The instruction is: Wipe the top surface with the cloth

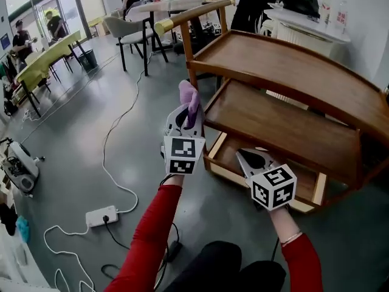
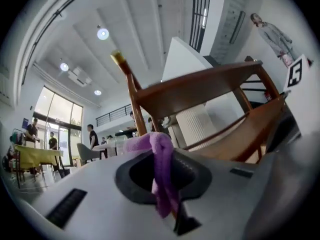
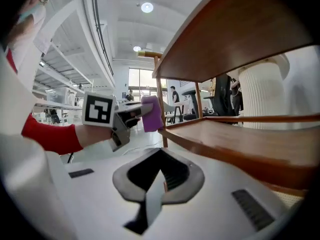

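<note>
Right gripper, jaws together and empty, faces the cart's middle shelf; left gripper pinches purple cloth.

**Big open-plan hall: shared office or work space, not a home.**

Wide grey polished floor. At left, a long table under a yellow-green cover with seated people. Further back, a round table with a grey chair and more people standing. Tall glass doors on the far side. The left gripper view shows a high white ceiling with round lights and a railed upper gallery. A power strip and white cable lie loose on the floor. A three-tier wooden trolley stands in the open, with a white ribbed radiator behind it.
</note>
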Demonstrator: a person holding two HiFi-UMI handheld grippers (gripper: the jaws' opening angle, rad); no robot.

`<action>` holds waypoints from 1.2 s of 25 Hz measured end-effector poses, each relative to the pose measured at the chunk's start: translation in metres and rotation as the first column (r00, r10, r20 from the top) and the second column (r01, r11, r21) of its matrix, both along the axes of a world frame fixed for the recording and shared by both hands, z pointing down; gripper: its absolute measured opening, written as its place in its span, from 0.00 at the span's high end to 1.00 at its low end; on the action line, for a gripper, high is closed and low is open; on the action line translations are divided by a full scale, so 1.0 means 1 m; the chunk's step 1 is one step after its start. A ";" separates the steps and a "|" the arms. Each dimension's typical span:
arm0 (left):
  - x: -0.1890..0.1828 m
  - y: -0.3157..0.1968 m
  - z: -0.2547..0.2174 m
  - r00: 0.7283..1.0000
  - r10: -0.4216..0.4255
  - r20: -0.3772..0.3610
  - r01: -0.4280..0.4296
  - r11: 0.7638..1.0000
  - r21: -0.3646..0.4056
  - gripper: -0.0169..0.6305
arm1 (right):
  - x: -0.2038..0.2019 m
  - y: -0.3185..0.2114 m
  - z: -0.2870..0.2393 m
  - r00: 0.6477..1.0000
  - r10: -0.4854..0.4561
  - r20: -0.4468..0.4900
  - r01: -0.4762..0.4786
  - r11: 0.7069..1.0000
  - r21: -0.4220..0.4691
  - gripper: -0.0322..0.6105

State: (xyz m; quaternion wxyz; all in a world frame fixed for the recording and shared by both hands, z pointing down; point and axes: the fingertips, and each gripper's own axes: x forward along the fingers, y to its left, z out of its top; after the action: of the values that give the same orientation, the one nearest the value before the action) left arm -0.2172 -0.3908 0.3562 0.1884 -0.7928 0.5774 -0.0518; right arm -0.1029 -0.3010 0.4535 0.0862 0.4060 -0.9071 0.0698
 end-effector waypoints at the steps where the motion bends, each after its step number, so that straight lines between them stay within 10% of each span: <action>1: 0.003 -0.004 0.021 1.000 0.004 0.013 -0.003 0.999 -0.036 0.90 | 0.003 0.003 0.008 1.000 0.001 -0.002 -0.001 1.000 -0.014 0.94; 13: 0.009 0.006 0.154 0.999 -0.001 0.041 0.010 0.976 -0.217 0.90 | 0.037 0.038 0.082 0.998 0.043 -0.036 -0.048 0.990 -0.133 0.94; 23: 0.029 -0.010 0.318 0.992 0.042 0.122 0.040 0.799 -0.600 0.90 | 0.079 0.058 0.117 0.991 0.115 -0.066 -0.126 0.973 -0.191 0.94; 27: 0.031 0.018 0.276 0.990 -0.060 -0.124 -0.018 0.833 -0.553 0.90 | 0.092 0.051 0.109 0.987 0.157 -0.012 -0.157 0.970 -0.183 0.94; 30: 0.107 0.081 0.182 0.913 0.092 -0.398 -0.243 0.905 -0.348 0.90 | 0.142 0.067 0.091 0.950 0.312 0.015 -0.306 0.938 -0.161 0.94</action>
State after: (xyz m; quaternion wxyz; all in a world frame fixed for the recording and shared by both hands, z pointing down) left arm -0.1105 -0.3096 0.5384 -0.0826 -0.8569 0.5089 0.0023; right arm 0.0390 -0.2344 0.5443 0.0876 0.5338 -0.8254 0.1615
